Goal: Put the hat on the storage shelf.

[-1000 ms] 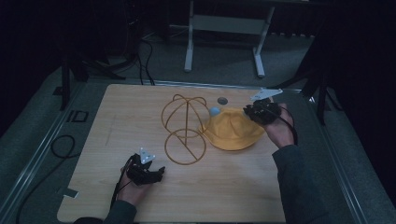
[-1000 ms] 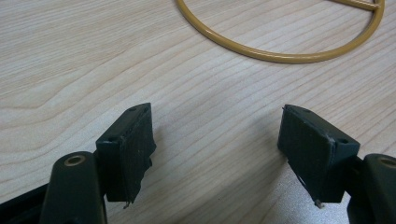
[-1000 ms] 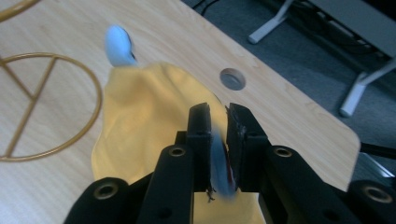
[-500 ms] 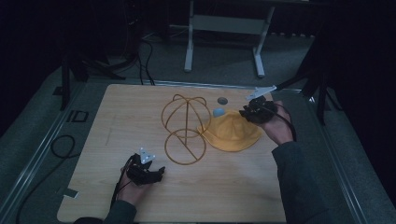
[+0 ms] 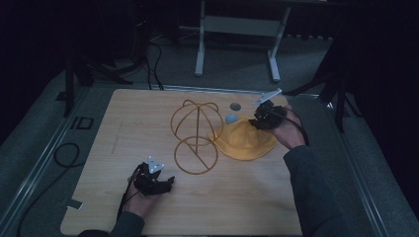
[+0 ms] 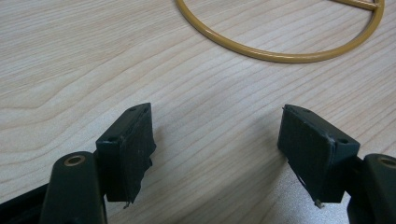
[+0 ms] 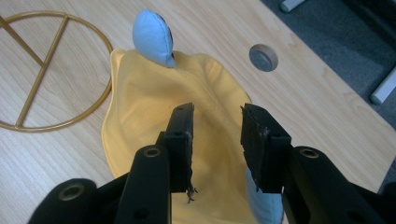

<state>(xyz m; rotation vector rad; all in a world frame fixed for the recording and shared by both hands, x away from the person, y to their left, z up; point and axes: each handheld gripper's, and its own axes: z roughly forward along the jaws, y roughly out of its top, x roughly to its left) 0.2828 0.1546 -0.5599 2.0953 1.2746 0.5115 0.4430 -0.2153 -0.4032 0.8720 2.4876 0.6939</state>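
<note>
I'm holding the right tool (image 7: pixel 215 122) just above the yellow hat (image 7: pixel 154 121), jaws partly apart with nothing between them, the cloth showing through the gap. The hat is lying flat on the tabletop (image 5: pixel 123 128), on its right side, its near edge just beside the base ring of the wire stand (image 5: pixel 195 138). A blue earflap (image 7: pixel 153 37) is sticking up at the hat's far side.

My left tool (image 6: pixel 217 154) is resting low over bare tabletop near the front left, jaws wide and empty, with the ring (image 6: pixel 280 49) ahead of it.

What I'm worrying about: the hat is limp cloth lying flat, so if I'm closing the right tool too high I'm likely pinching air, and if I'm pressing too low I'm scraping the jaws on the wood and catching both layers, which would make it awkward to open the hat over the stand's dome. A thin pinch of a single fold could also slip out once I'm lifting.

The stand looks light. If I'm dragging the hat sideways instead of lifting it, the brim could catch the ring and shove or tip the stand, and my left tool is too far away to steady it.

There is also a small round grey cap (image 7: pixel 263 57) in the tabletop beyond the hat; it is well clear for now.
</note>
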